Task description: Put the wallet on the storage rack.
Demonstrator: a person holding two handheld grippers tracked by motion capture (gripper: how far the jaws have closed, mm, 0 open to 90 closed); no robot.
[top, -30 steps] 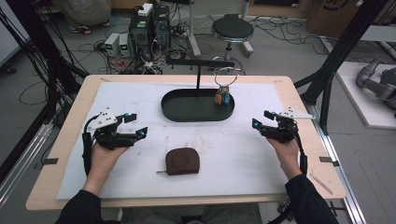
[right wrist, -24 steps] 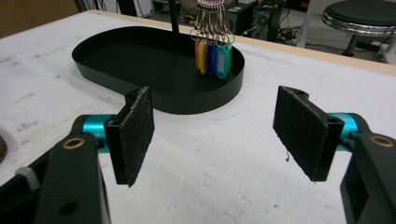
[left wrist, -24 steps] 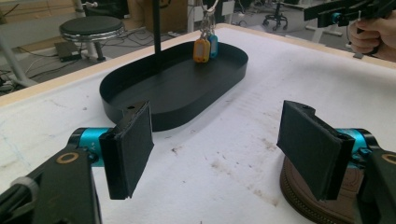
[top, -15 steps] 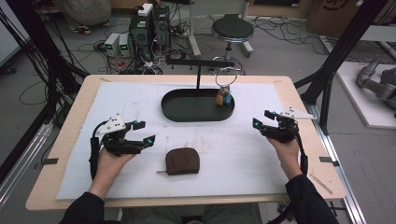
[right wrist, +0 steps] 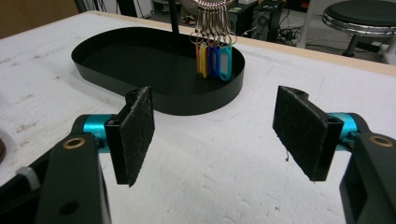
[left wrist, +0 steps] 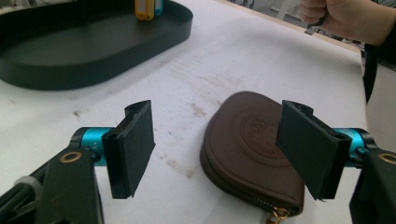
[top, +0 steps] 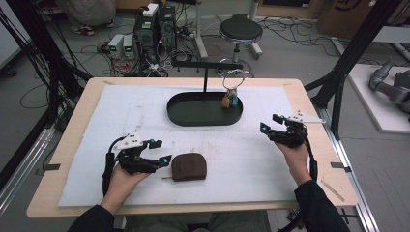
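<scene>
White-covered table (top: 290, 179) carries 1 black tray (top: 203, 116) and 1 brown pouch (top: 189, 166).

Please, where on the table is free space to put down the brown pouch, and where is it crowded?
Free: the white mat left of the black tray, and the stretch between the brown pouch and the right gripper. Crowded: the tray's right end, where the key tags hang, and beside the left gripper.

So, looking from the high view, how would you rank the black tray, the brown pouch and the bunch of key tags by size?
Largest to smallest:
1. black tray
2. brown pouch
3. bunch of key tags
The tray and tags sit farther from the camera than the pouch, yet the gaps are wide enough to trust.
</scene>
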